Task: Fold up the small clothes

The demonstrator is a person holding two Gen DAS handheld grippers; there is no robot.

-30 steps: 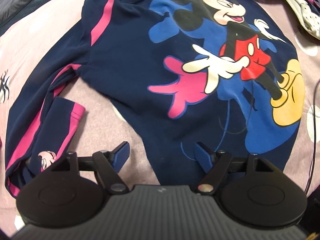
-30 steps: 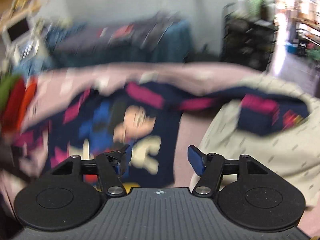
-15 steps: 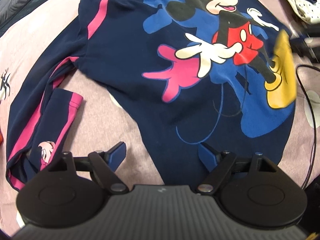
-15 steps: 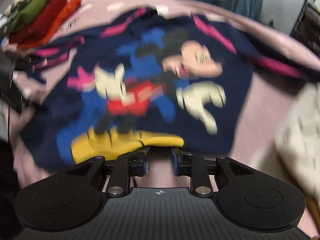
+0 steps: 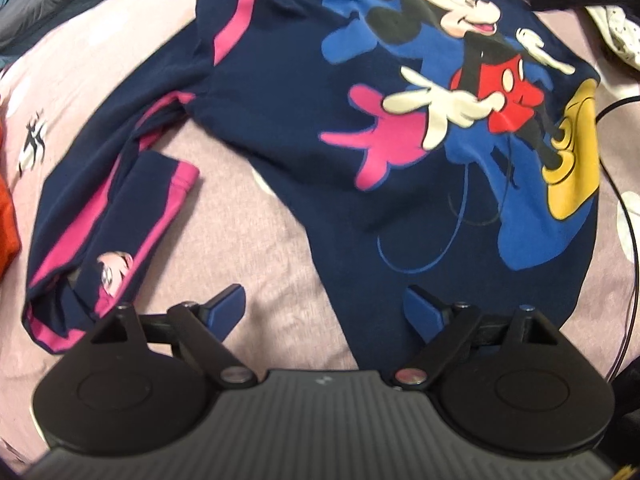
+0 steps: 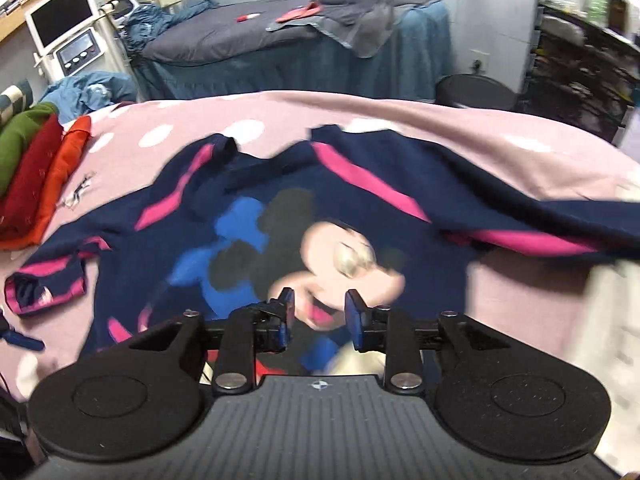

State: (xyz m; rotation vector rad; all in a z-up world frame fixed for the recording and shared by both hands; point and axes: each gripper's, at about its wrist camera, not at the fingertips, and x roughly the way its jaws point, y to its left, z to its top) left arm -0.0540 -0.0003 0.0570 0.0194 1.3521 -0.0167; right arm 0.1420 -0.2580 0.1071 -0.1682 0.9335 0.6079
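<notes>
Left wrist view: a navy Mickey Mouse sweatshirt [image 5: 304, 128] lies face up on a pink spotted bedsheet [image 5: 256, 240], one pink-striped sleeve [image 5: 116, 216] doubled back beside the body. The left hand-held gripper [image 5: 324, 310] hovers at the hem, jaws spread wide, grasping nothing. A black cable [image 5: 628, 216] trails past the garment's far side.

Right wrist view: the right hand-held gripper [image 6: 318, 318] hangs over the printed face, jaws partly apart with nothing between them. Folded red and green clothes [image 6: 36, 168] sit stacked beside the sweatshirt. The other sleeve [image 6: 532, 216] drapes away, blurred.

The doubled sleeve could bunch inside any fold, and a pinch could catch the sheet beneath.
</notes>
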